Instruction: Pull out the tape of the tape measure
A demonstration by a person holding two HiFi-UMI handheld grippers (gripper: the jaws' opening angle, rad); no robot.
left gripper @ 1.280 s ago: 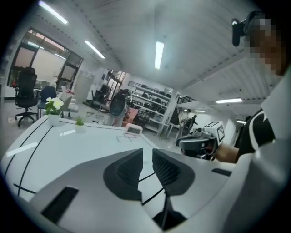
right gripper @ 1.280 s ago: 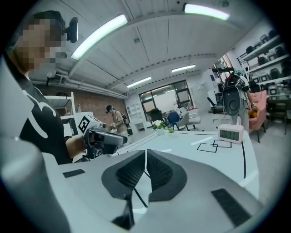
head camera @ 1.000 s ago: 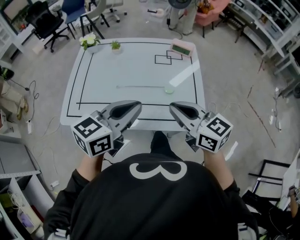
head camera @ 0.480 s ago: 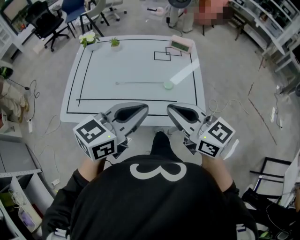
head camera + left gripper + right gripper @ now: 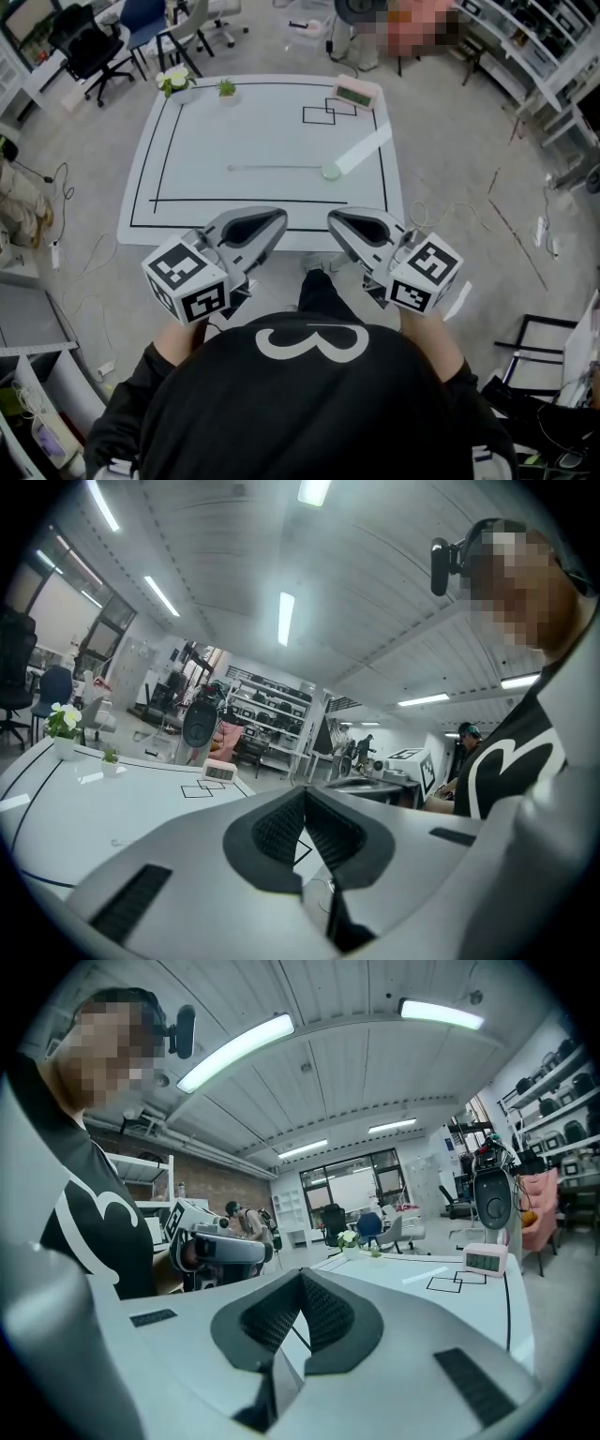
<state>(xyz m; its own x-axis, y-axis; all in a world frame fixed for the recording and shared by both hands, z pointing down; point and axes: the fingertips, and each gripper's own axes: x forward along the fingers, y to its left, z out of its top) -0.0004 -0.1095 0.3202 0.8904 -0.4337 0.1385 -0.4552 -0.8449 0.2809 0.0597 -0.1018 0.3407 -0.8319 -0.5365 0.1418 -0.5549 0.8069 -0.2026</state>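
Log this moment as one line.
left hand-held gripper: shut, empty | right hand-held gripper: shut, empty | tape measure: on table, tape out

Our left gripper [image 5: 274,221] and right gripper [image 5: 336,221] hover at the table's [image 5: 187,141] near edge; beyond lies, seemingly, a tape measure [image 5: 330,172].

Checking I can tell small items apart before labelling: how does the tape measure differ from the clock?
The tape measure is a round, pale green case; the clock is a pinkish box with a display. The tape measure lies mid-table with its thin tape drawn out leftward; the clock stands at the far edge. Both sit on the right half of the white table.
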